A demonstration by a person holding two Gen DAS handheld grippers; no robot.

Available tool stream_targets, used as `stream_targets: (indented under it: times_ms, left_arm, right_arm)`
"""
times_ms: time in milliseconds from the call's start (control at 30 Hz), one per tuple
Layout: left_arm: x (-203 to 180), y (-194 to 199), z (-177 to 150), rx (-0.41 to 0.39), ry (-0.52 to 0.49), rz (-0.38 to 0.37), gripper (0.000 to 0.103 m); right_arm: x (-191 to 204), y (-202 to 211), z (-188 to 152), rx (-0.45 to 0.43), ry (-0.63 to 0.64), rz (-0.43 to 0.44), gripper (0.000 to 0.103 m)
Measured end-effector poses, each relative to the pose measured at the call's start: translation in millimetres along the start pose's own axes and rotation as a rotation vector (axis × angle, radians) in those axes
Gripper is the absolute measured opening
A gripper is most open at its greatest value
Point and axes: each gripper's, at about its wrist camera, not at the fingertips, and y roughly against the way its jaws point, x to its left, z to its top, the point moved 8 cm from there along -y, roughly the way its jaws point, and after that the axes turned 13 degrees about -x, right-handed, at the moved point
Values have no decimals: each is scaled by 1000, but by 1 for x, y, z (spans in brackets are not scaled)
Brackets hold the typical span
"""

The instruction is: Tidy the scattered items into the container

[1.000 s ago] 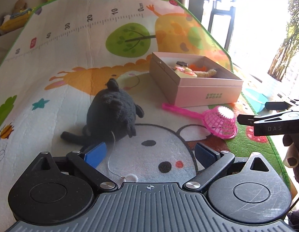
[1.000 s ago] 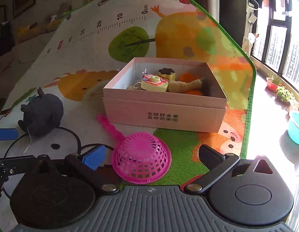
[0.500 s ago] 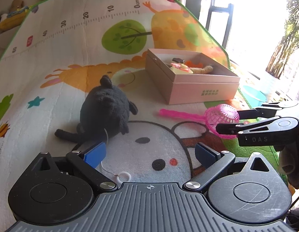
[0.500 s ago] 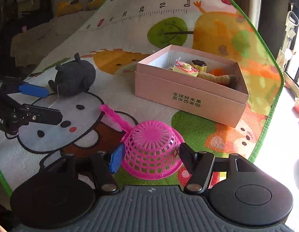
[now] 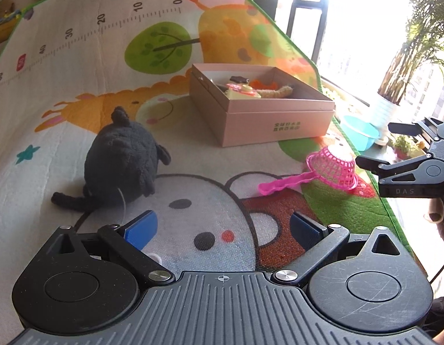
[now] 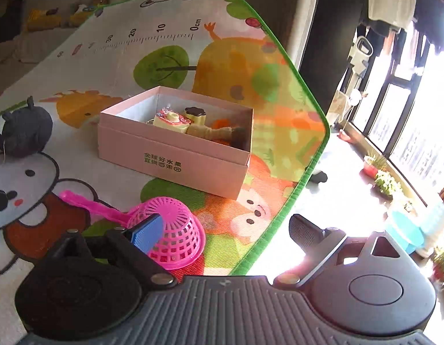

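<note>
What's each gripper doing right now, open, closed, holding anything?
Left gripper: open, holding nothing, above the mat.
Right gripper: jaws opening, holding nothing; the pink strainer lies on the mat by its left finger.

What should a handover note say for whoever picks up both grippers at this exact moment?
Left gripper: open, empty, above the mat near the dark plush toy.
Right gripper: jaws opening, holding nothing; its blue finger is by the pink strainer, which lies upside down on the mat.
Pink box: already holds a few small toys.
Left to do: strainer and plush toy both still outside the box; grasp each and put it in.
</note>
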Motion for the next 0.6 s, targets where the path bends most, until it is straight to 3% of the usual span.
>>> stream_targets:
  times_ms: [133,300,367,400,500,600]
  left_arm:
    - [2,-1,-2,8,6,4,101]
    - [1,-5,-7,22,11,7,101]
    - [1,-2,-4,9,3,4,101]
    - [2,0,-1,-5,0,6,101]
    - [16,8,16,-75,12,58,101]
    - [41,9,39,-144,22,167,101]
  right_arm:
    - [12,-13,-3,50,-176,37,97]
    - [35,-33,-8,74,-171,24,96]
    - [43,-37,-13,90,-128,17,84]
    - [46,-36,-16,95,-117,25,73]
    - [50,-30,-16,75,-101,45,64]
    - [52,-24,-19,59,-85,55,65]
